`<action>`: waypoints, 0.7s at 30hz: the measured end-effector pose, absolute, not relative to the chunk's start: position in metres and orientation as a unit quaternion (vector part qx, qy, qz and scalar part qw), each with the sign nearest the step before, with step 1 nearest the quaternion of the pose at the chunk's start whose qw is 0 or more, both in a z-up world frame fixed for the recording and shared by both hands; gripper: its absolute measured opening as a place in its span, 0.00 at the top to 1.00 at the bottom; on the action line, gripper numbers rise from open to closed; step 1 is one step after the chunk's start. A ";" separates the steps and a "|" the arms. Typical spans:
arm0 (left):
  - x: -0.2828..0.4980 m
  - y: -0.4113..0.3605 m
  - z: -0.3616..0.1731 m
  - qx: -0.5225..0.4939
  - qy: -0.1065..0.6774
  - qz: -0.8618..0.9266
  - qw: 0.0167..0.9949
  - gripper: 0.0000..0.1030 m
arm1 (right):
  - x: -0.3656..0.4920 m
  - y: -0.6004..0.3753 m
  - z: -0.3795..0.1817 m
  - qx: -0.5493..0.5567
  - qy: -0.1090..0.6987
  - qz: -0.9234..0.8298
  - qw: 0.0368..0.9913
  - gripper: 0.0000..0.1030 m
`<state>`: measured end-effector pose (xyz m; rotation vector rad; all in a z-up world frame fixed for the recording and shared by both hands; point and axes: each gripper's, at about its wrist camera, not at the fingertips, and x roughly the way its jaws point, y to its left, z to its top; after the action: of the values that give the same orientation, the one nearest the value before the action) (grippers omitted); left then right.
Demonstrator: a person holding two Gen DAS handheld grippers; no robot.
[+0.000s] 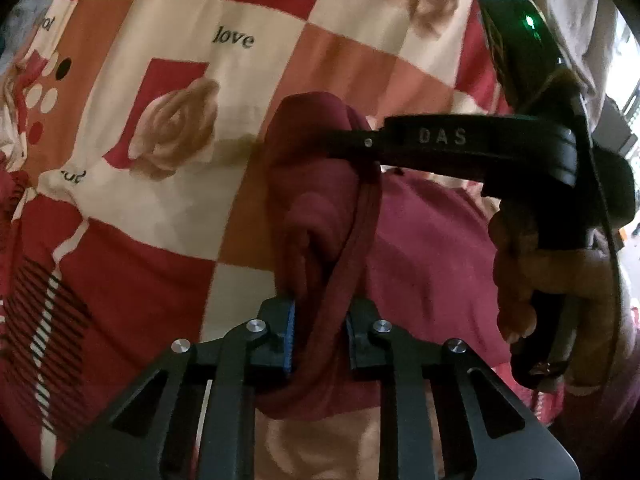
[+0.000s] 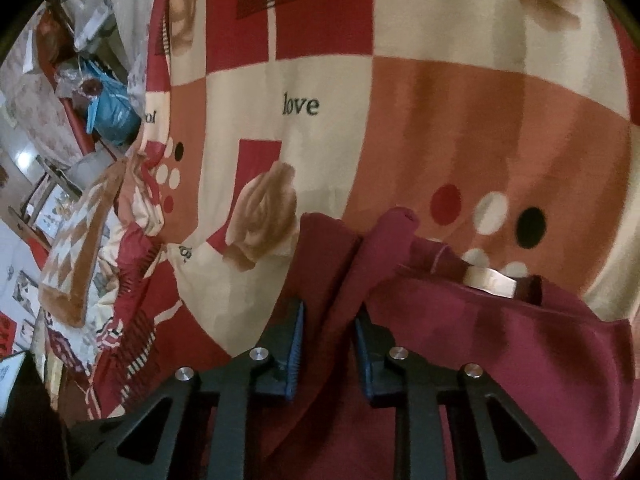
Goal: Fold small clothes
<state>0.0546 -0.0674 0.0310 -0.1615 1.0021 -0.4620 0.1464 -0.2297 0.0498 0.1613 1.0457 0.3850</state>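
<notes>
Closest to my lenses are both grippers, each with its blue pads pinched onto a bunched fold of the same maroon garment (image 2: 480,340). Biggest thing around is the checkered bedspread (image 1: 168,208) with roses and "love" printed on it; the garment lies across it, partly lifted where I'm holding it. My left gripper (image 1: 322,332) has a thick seam or hem running right between its jaws, closed on the cloth. My right gripper (image 2: 330,344) is clamped on a ridge of fabric too, and from the left view I can see it held by the right hand (image 1: 560,280) just beyond the bunched cloth. A pale neck label (image 2: 490,280) shows at the garment's opening, so I'd guess that's the collar end.

My take on doing this well: pull the two grips gently apart first so the edge goes taut and flat, then carry it over evenly. If one side leads, the fold will skew. Right now the cloth looks pretty wadded between us, so smoothing matters more than speed.
</notes>
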 end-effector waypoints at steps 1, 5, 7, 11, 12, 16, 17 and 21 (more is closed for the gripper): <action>0.053 -0.070 0.036 -0.076 0.472 -0.222 0.850 0.86 | 0.143 -0.234 0.055 0.077 0.492 0.182 0.848 0.81; 0.039 -0.087 0.061 -0.066 0.454 -0.247 0.853 0.87 | 0.131 -0.256 0.079 0.081 0.473 0.184 0.858 0.81; 0.032 -0.101 0.075 -0.063 0.448 -0.263 0.852 0.87 | 0.126 -0.269 0.089 0.083 0.465 0.182 0.862 0.81; 0.027 -0.135 0.094 -0.051 0.440 -0.292 0.847 0.87 | 0.113 -0.305 0.108 0.091 0.450 0.159 0.874 0.81; 0.025 -0.146 0.097 -0.045 0.439 -0.300 0.846 0.87 | 0.111 -0.313 0.111 0.094 0.447 0.152 0.877 0.82; 0.019 -0.188 0.106 -0.029 0.437 -0.332 0.836 0.87 | 0.097 -0.354 0.120 0.101 0.440 0.124 0.883 0.84; 0.018 -0.197 0.106 -0.025 0.436 -0.337 0.834 0.87 | 0.094 -0.363 0.119 0.103 0.440 0.118 0.884 0.84; 0.012 -0.242 0.098 -0.009 0.447 -0.361 0.819 0.87 | 0.082 -0.405 0.109 0.118 0.447 0.090 0.882 0.84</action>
<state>0.0121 -0.2415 0.0983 -0.0186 0.9516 -0.7687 0.0818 -0.4051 0.1094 0.2453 0.9298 0.1872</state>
